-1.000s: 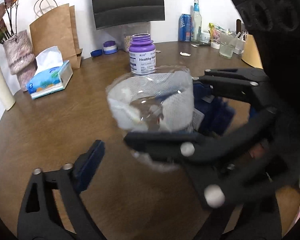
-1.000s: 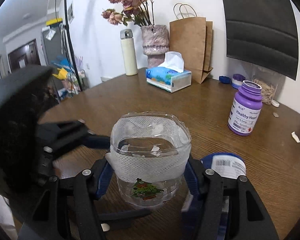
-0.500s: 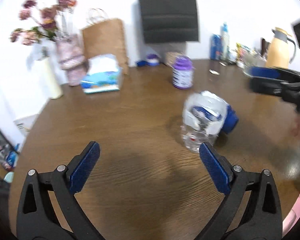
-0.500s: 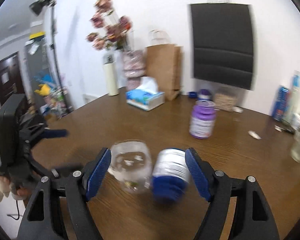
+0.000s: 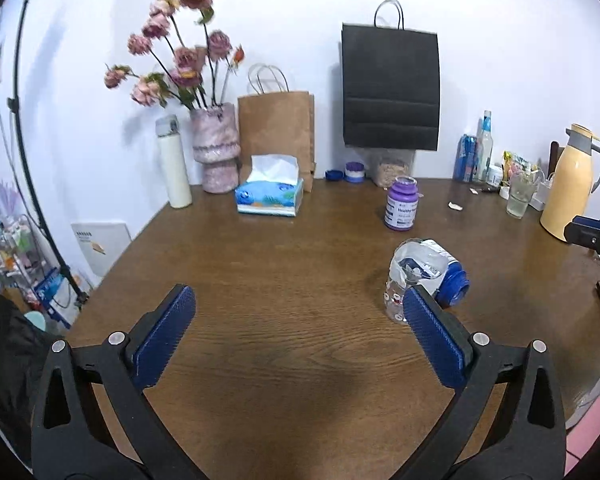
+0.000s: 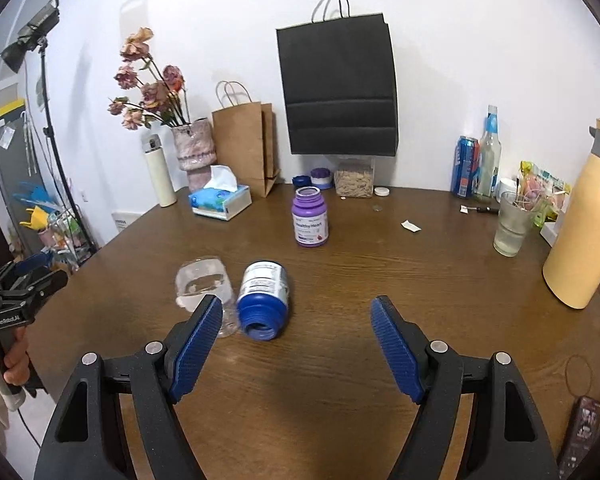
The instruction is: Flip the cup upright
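Observation:
A clear plastic cup (image 5: 406,280) stands upright, mouth up, on the brown table (image 5: 284,280). It also shows in the right wrist view (image 6: 204,284), partly behind my left finger there. My left gripper (image 5: 298,340) is open and empty, pulled back, with the cup just beyond its right pad. My right gripper (image 6: 296,350) is open and empty, back from the cup. A blue-capped white bottle (image 6: 263,300) lies on its side, close against the cup's right.
A purple bottle (image 6: 310,222) stands behind the cup. A tissue box (image 5: 270,196), vase, thermos and paper bags line the back. A yellow jug (image 6: 584,224), a glass (image 6: 512,226) and drink bottles are at the right. A remote (image 6: 580,428) lies near the right edge.
My right gripper let go of the cup, which now stands on the table. Both grippers drew back from it and stay open.

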Tool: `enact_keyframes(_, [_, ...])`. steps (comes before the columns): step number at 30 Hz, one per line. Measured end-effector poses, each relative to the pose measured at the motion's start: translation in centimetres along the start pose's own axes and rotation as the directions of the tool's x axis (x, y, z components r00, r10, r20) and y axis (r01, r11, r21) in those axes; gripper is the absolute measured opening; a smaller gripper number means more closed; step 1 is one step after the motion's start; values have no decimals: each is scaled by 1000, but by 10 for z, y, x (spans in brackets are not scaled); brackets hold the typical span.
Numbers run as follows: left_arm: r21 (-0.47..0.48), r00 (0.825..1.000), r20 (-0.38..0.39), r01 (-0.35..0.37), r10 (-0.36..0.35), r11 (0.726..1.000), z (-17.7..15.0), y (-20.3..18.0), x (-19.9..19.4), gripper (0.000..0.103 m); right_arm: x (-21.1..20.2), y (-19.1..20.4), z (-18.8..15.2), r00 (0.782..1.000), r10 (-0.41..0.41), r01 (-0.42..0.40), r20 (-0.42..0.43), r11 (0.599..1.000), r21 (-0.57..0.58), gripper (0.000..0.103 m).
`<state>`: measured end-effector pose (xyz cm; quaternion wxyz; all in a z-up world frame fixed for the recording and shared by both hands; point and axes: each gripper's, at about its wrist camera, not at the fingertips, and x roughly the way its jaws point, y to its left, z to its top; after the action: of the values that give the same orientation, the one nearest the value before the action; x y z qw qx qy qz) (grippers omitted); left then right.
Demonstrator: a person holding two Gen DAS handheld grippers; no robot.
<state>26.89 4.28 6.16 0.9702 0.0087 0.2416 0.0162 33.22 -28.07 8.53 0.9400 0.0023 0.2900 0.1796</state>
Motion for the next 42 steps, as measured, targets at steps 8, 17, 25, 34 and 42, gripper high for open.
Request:
enact_keyframes(8, [42,981,141,-139,131,989,-42,0,-93,103,-76,46,-48,995,-40,43,88,998,-35,81])
enact_keyframes(17, [36,948,309,-85,70,996,-144,-12,-192,103,-156,108,-151,984,-68,86,165,991,-102,81])
enact_keyframes(25, [51,958,288,-22,6,998,-169,-38,-210,103,-169,136,-214,985,-9,26,172,995,-100,81])
enact_keyframes(34, [34,955,297,-17,6,999,-173,-38,-218,103,-176,131,-213,979,-17,33,204,997,-75,81])
enact_keyframes(42, [29,952,305,-21,11,999,-175,-37,-220,103,-176,132,-215,977,-17,34,212,997,-76,82])
